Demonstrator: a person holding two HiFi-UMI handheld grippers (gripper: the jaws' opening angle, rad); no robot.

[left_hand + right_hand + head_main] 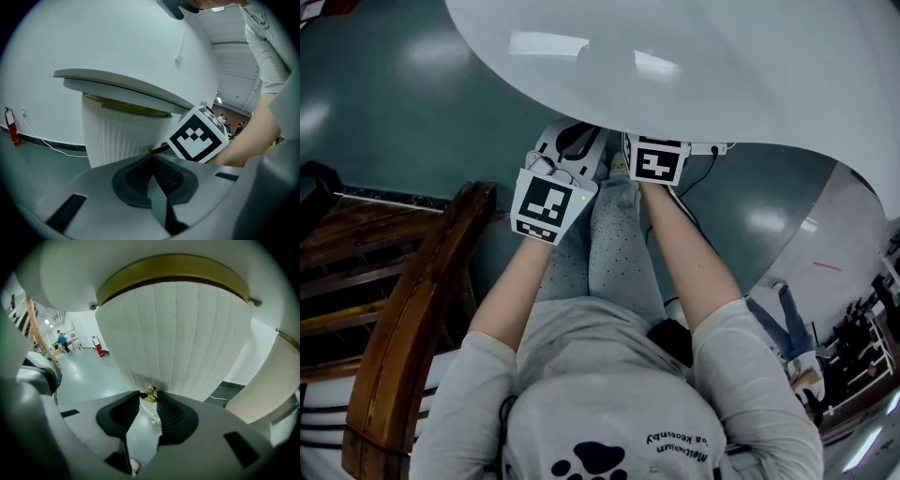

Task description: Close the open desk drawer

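One right hand-held gripper [148,398] pinches the brass drawer knob [149,392].

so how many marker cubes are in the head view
2. The left cube sits nearer the wooden chair. The right cube is up against the edge of the white desk. Neither is covered, and no others show.
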